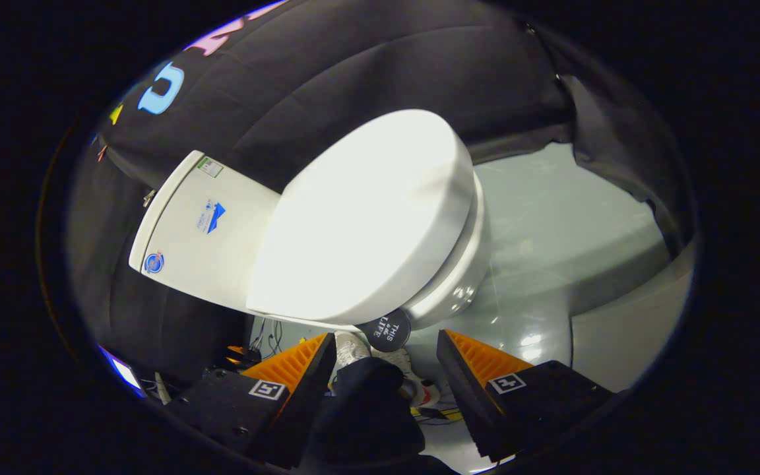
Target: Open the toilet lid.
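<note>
A white toilet stands ahead of me, seen at a tilt, with its lid (367,218) lying flat down on the bowl (459,284). The cistern (208,231) rises behind the lid against the black cloth wall. A small round black tag (388,328) sticks out from the lid's near edge. My gripper (386,338) is open, and its two fingertips stand either side of that tag, just short of the lid's rim. Neither finger touches the lid or the tag.
Glossy grey floor (551,231) spreads beyond and beside the bowl. A person's dark trouser leg (367,402) and a light shoe (413,382) show below, between my fingers. Cables (268,340) lie on the floor by the toilet's base. Black cloth closes in behind.
</note>
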